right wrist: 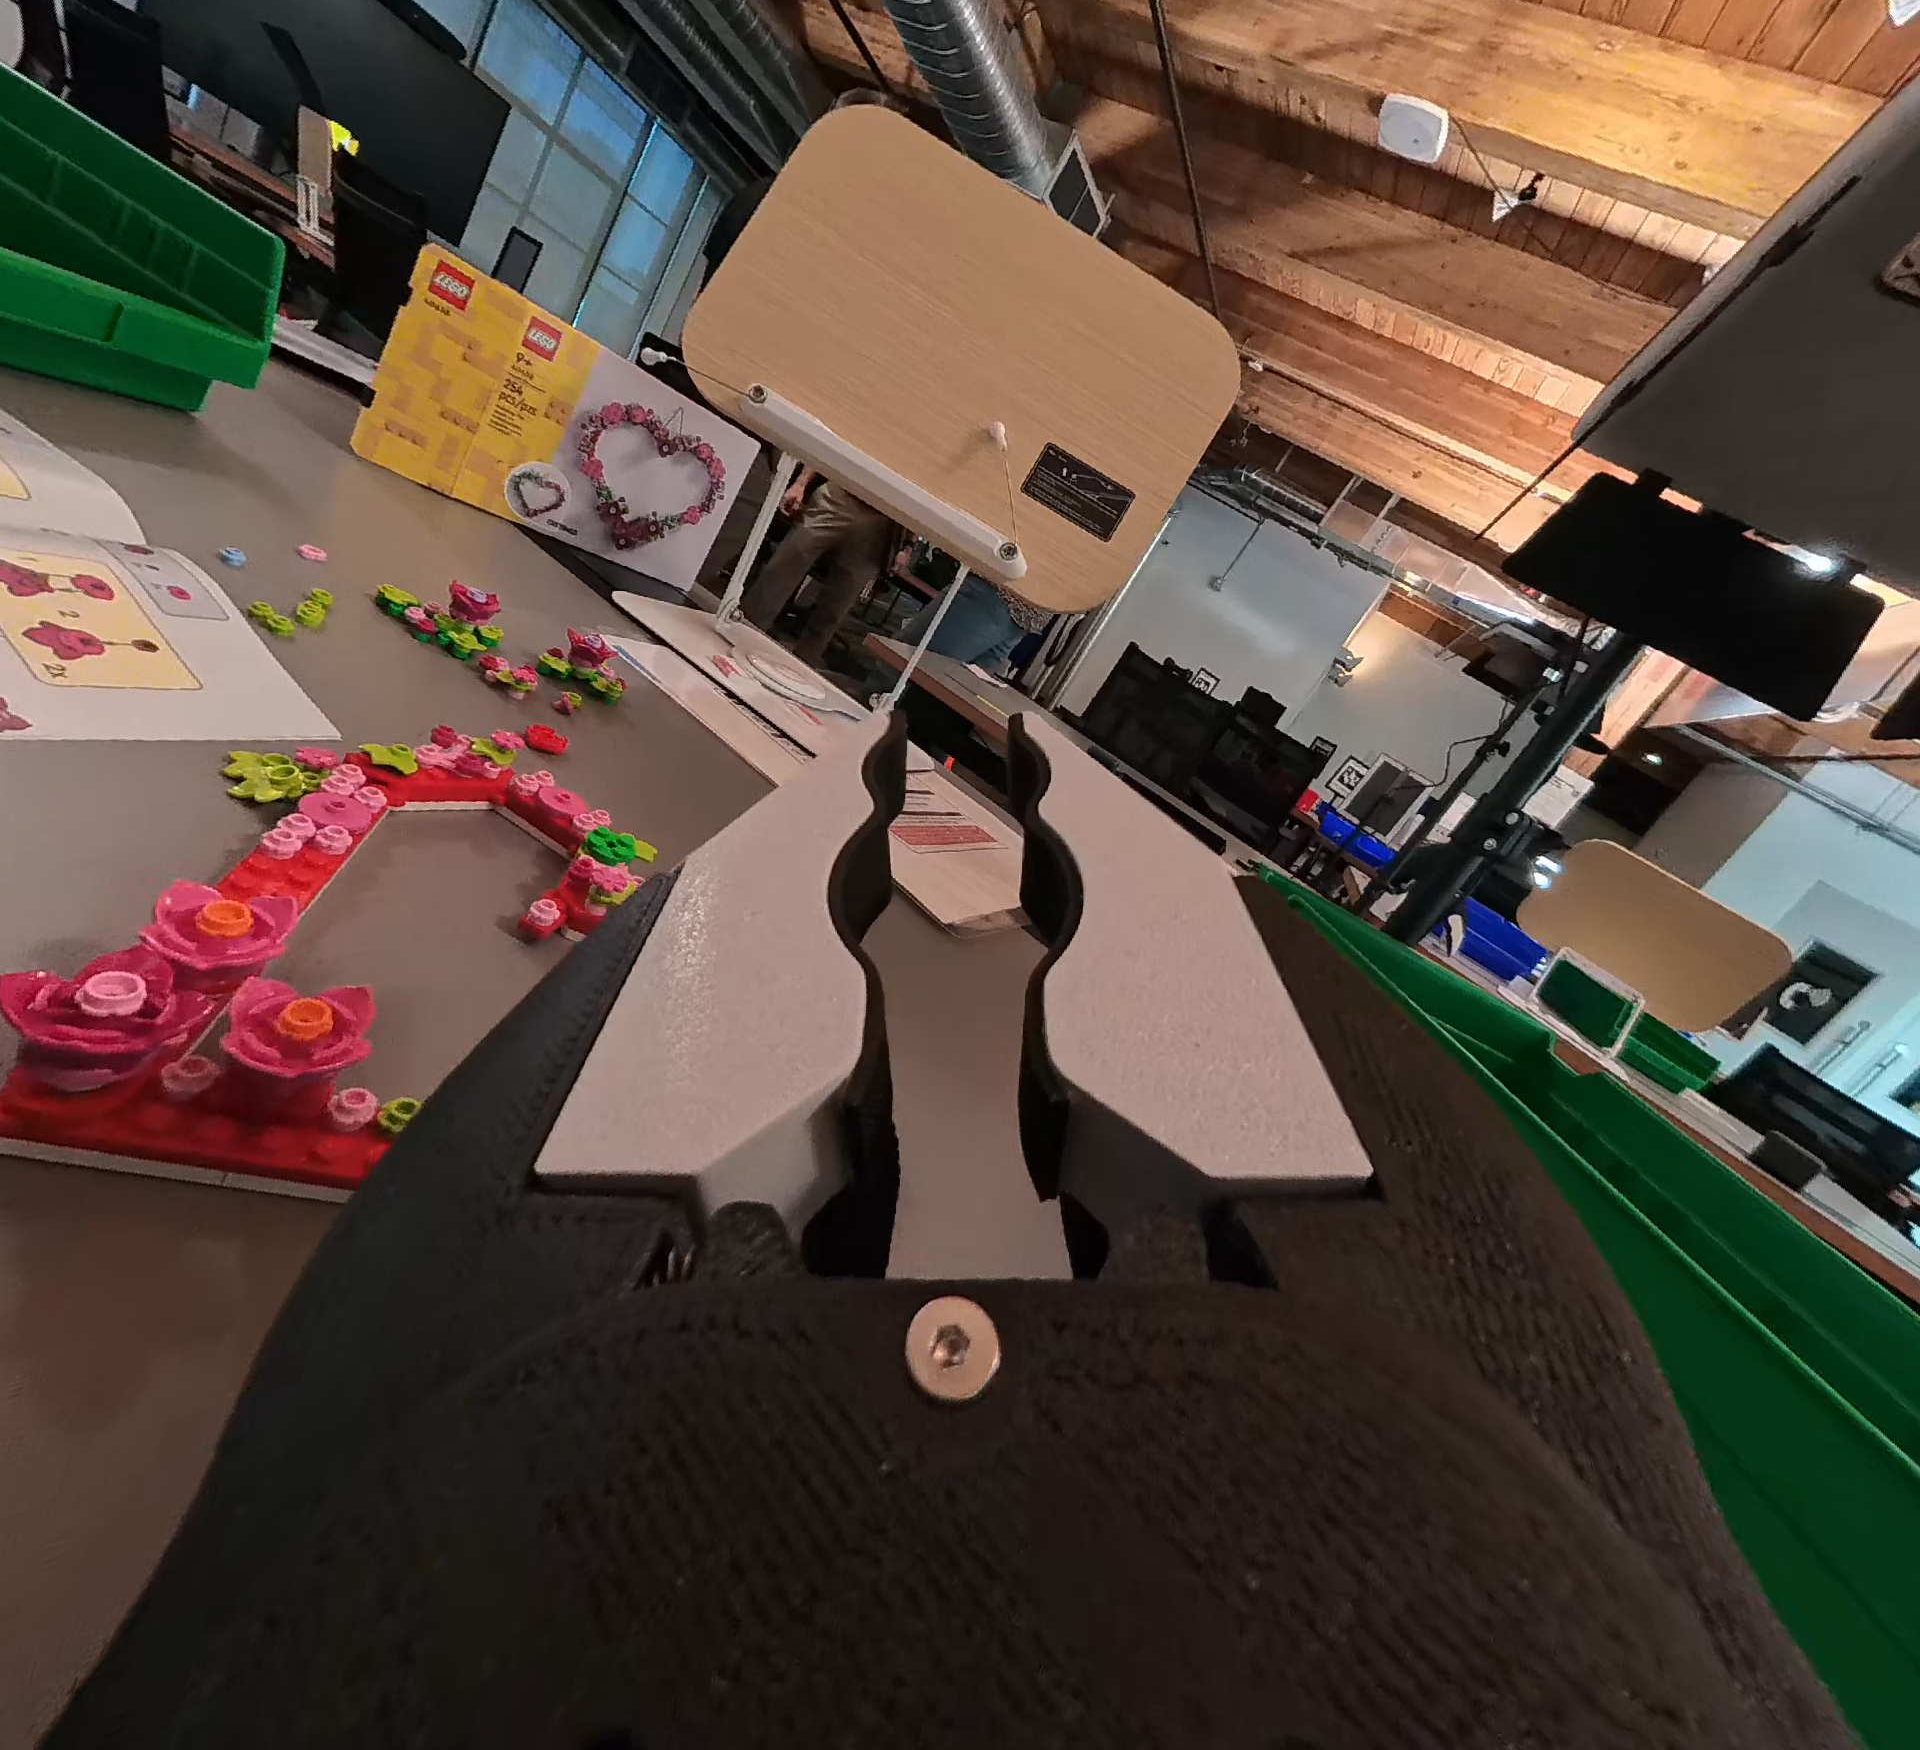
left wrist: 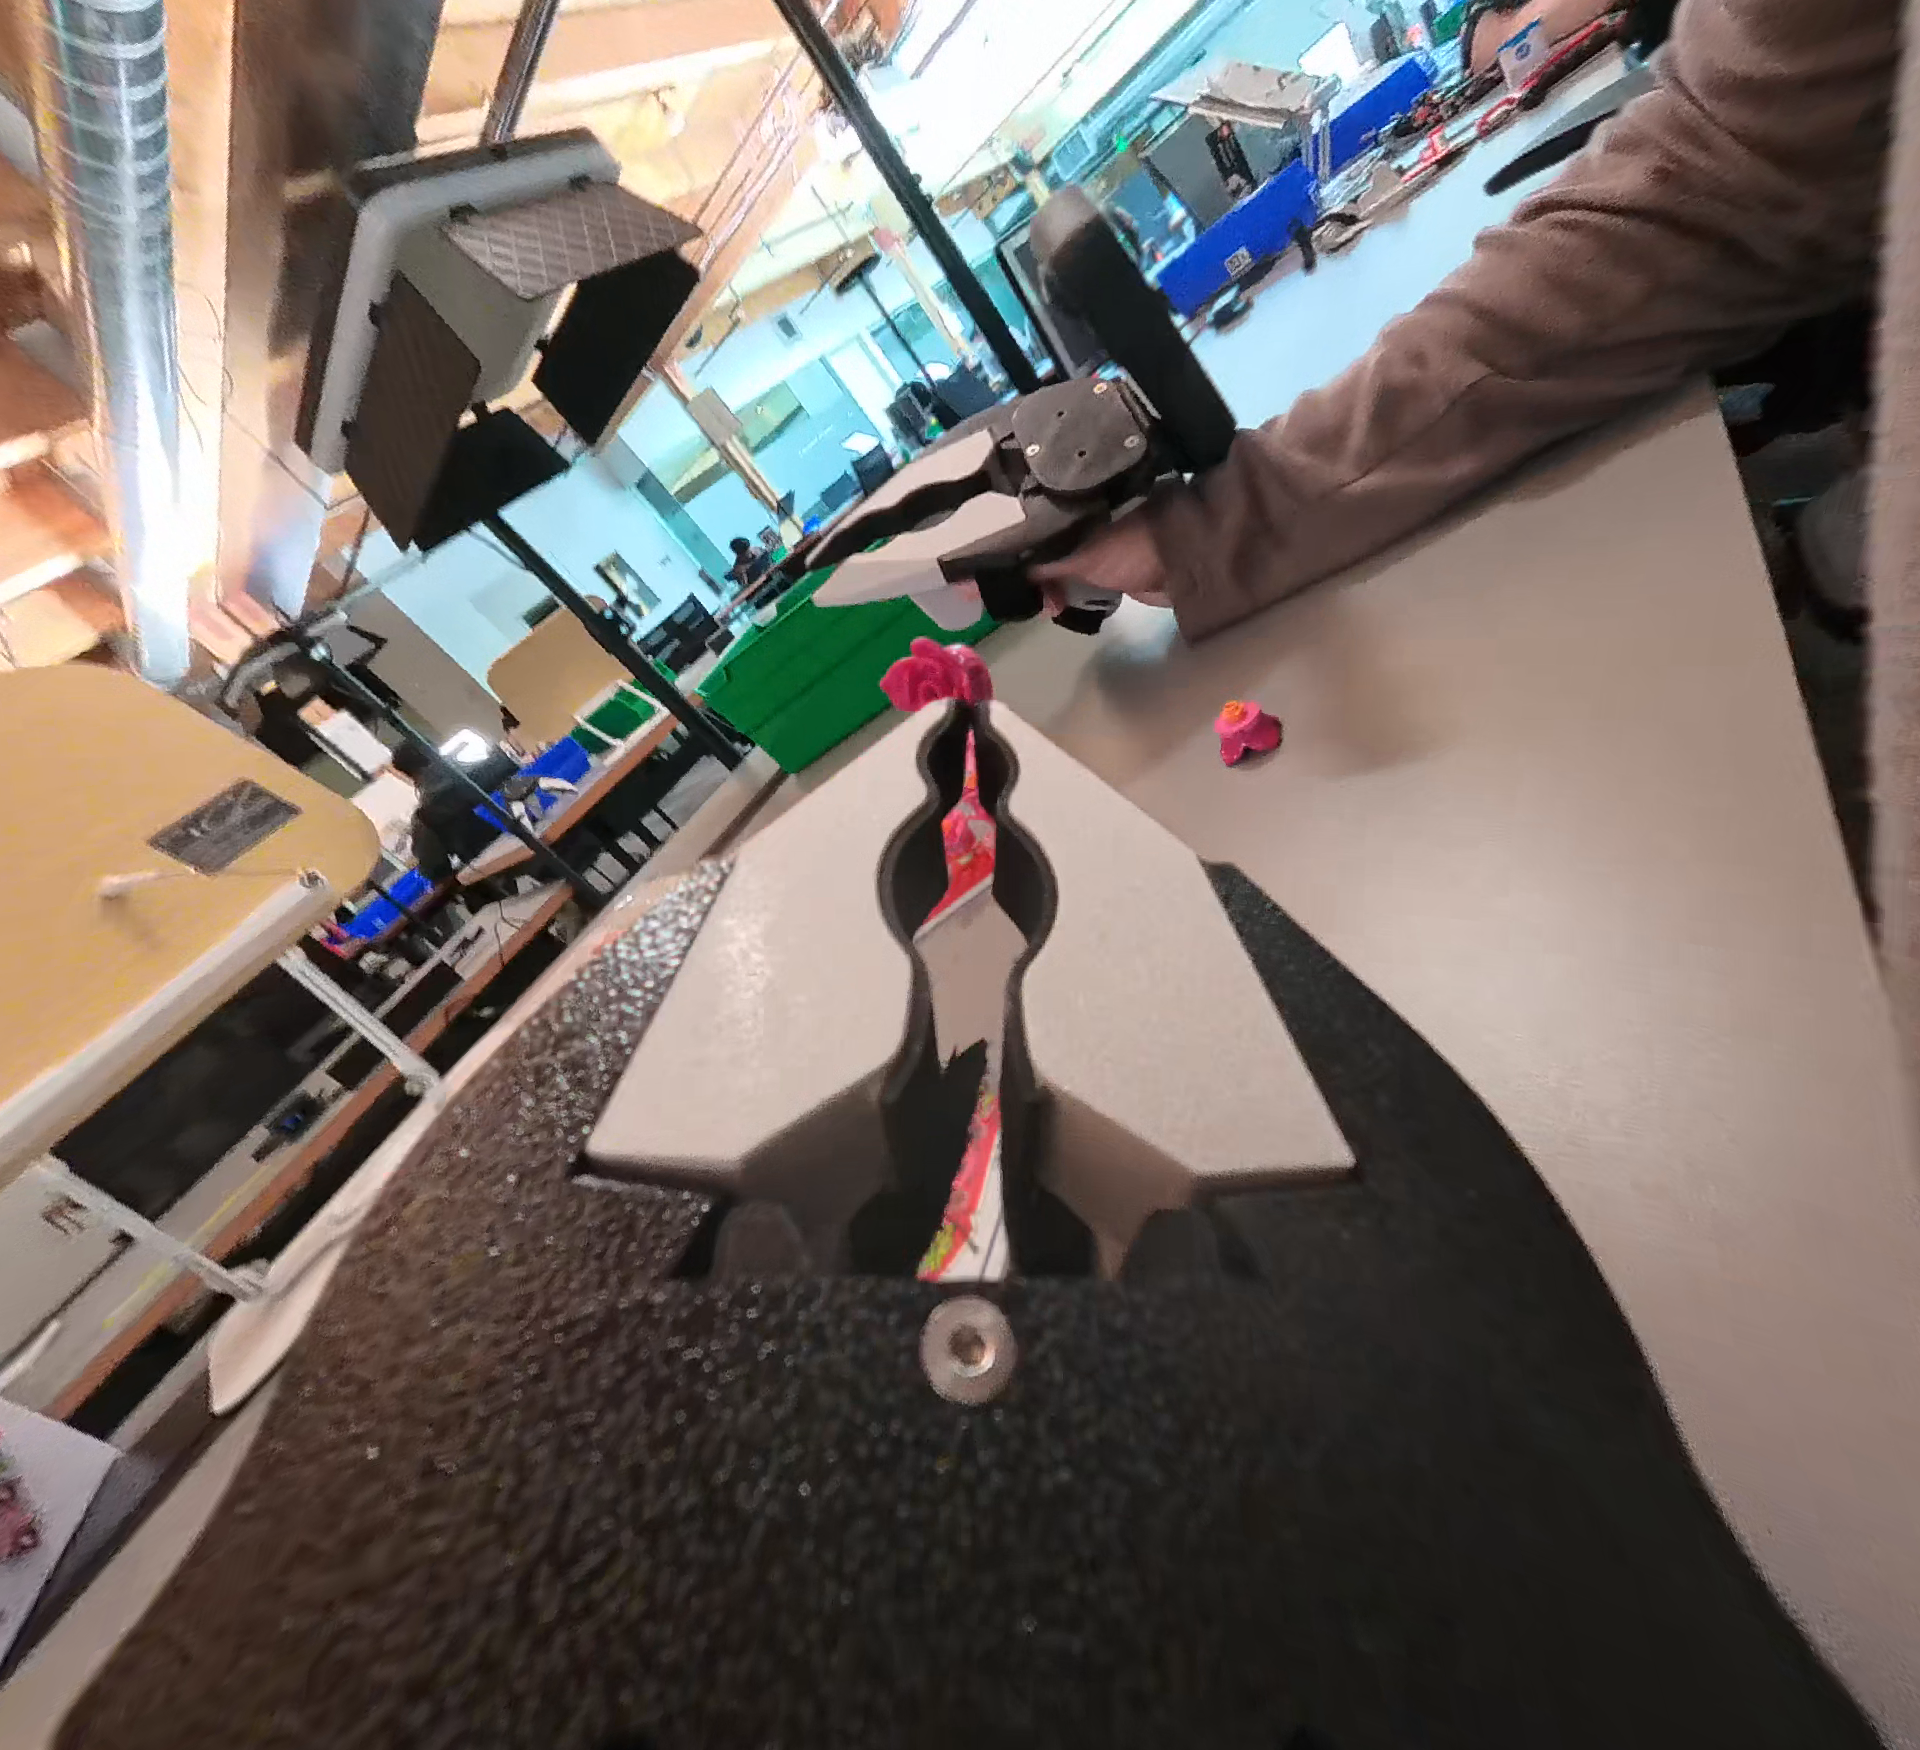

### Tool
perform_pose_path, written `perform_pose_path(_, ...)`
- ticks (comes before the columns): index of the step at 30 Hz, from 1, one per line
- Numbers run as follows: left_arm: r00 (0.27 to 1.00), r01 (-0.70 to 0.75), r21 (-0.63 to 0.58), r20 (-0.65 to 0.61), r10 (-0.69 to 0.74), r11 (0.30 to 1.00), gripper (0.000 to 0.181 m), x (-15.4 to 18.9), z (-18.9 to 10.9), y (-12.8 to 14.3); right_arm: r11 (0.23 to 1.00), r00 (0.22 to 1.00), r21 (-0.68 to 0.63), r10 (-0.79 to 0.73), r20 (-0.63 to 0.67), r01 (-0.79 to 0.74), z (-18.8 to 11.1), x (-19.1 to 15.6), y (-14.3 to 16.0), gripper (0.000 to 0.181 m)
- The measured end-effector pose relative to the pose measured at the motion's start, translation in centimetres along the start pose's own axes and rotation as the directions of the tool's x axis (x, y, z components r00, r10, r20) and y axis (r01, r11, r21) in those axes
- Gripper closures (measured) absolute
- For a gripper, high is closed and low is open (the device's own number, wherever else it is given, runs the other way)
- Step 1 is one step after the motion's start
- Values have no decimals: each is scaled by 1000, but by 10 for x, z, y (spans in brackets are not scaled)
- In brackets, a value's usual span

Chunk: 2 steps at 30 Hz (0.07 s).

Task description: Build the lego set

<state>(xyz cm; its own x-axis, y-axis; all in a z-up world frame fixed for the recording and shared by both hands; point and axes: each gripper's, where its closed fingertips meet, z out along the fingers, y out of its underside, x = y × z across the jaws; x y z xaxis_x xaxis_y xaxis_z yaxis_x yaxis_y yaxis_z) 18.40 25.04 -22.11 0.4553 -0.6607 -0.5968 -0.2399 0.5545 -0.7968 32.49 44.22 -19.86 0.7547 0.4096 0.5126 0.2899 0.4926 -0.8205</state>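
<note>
My left gripper (left wrist: 961, 713) is shut on a dark pink flower piece (left wrist: 932, 674) that sticks out past its fingertips above the grey table. A second pink flower with an orange centre (left wrist: 1247, 732) lies on the table to the right. My right gripper (right wrist: 951, 734) is open and empty, low over the table; it also shows in the left wrist view (left wrist: 816, 576), held by a hand in a brown sleeve. The red heart-shaped frame (right wrist: 312, 869), set with pink flowers and green leaves, lies to its left.
Loose flower and leaf pieces (right wrist: 488, 640) lie beyond the frame, near an open instruction booklet (right wrist: 104, 661) and the yellow set box (right wrist: 488, 412). Green bins stand at far left (right wrist: 125, 287) and along the right (right wrist: 1662, 1285). A wooden stand (right wrist: 956, 350) rises ahead. The tips of one gripper are about 25 cm away from the tips of the other.
</note>
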Motion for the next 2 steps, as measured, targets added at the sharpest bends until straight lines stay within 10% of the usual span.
perform_pose_path(2, 999, -25, 12, -28, 25, 1000, 181, 6, 1, -2, 1000, 1000, -4, -9, -2, 9, 0, 0, 1, 164)
